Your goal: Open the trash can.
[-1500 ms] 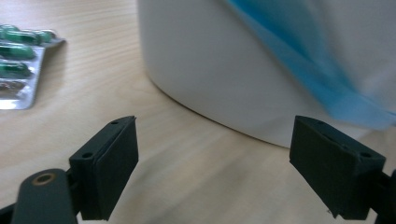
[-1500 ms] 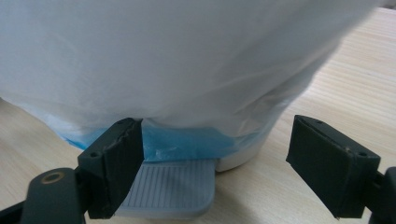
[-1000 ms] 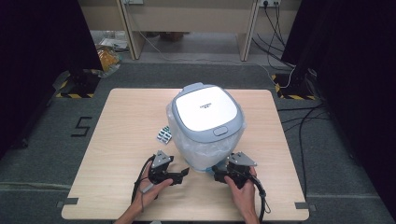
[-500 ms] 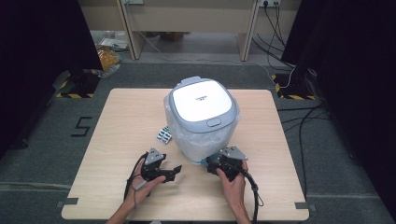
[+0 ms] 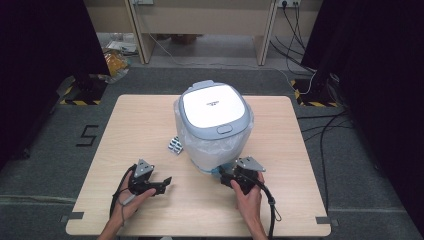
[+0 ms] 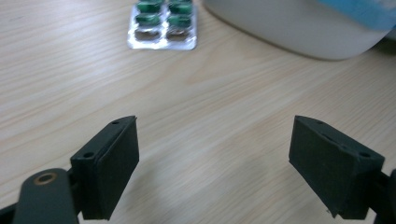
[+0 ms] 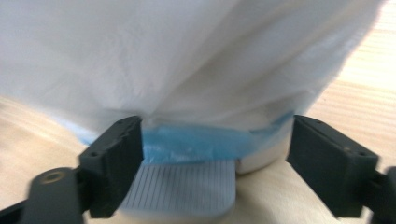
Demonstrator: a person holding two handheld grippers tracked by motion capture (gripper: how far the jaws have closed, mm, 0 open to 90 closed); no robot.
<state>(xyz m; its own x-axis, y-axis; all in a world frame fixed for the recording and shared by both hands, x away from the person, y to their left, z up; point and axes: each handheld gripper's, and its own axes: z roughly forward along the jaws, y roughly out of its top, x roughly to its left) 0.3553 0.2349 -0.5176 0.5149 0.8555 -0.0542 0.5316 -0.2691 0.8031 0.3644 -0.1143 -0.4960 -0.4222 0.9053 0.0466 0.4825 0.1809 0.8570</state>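
The rice cooker (image 5: 214, 120), white-lidded with a grey rim and wrapped in a thin translucent plastic bag (image 5: 210, 147), stands on the desk (image 5: 145, 125) a little beyond its middle. In the right gripper view the bag (image 7: 187, 60) hangs over the cooker's base, with a blue strip (image 7: 196, 142) at its lower hem and a ribbed grey tab (image 7: 182, 189) lying on the wood beneath.

The right tool (image 5: 231, 176) sits at the cooker's near edge, its jaws spread wide to either side of the hem and the tab, pressing on neither: released, nothing gripped. The right hand (image 5: 248, 192) holds it from the near side, with its cable trailing back toward the desk's front edge.

A blister pack of green pills (image 5: 175, 145) lies flat just beside the cooker's left flank; in the left gripper view the pack (image 6: 163, 23) is ahead of the jaws, well apart from them, near the cooker's rounded base.

The left tool (image 5: 162, 184) hovers over bare wood at the near left, clear of the cooker and the pack, jaws parted with only desk surface between them: released and empty.

Open wood runs along the left side, the far corners and the right side of the desk, and a strip lies between the two hands at the front edge.
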